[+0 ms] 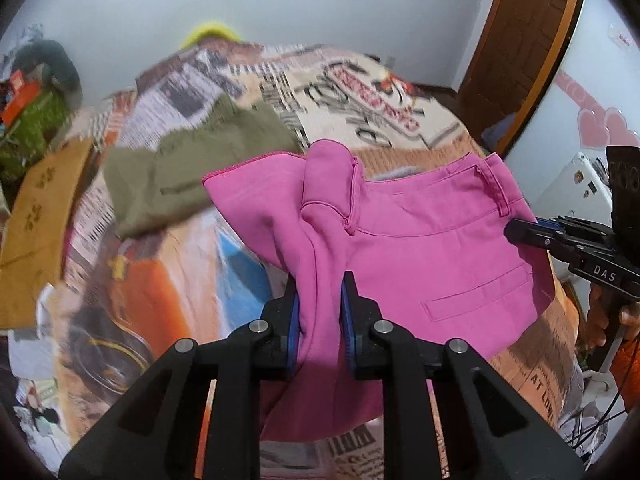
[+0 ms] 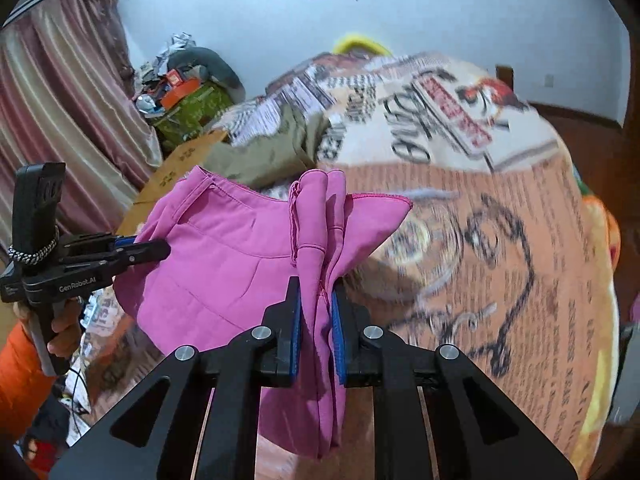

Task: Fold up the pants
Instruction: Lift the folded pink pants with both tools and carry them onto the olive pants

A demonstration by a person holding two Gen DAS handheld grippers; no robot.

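Observation:
The pink pants hang in the air above the bed, stretched between both grippers. My left gripper is shut on a bunched fold of pink cloth. My right gripper is shut on another bunched fold of the same pants. Each gripper shows in the other's view: the right one clamps the waistband edge, the left one clamps the far edge. A back pocket faces the left wrist camera. The lower part of the pants hangs down below the fingers.
A bed with a newspaper-print blanket lies below. Olive-green pants lie on it further back. A brown cardboard sheet sits at the left edge. A cluttered pile and a curtain stand by the wall. A wooden door is at right.

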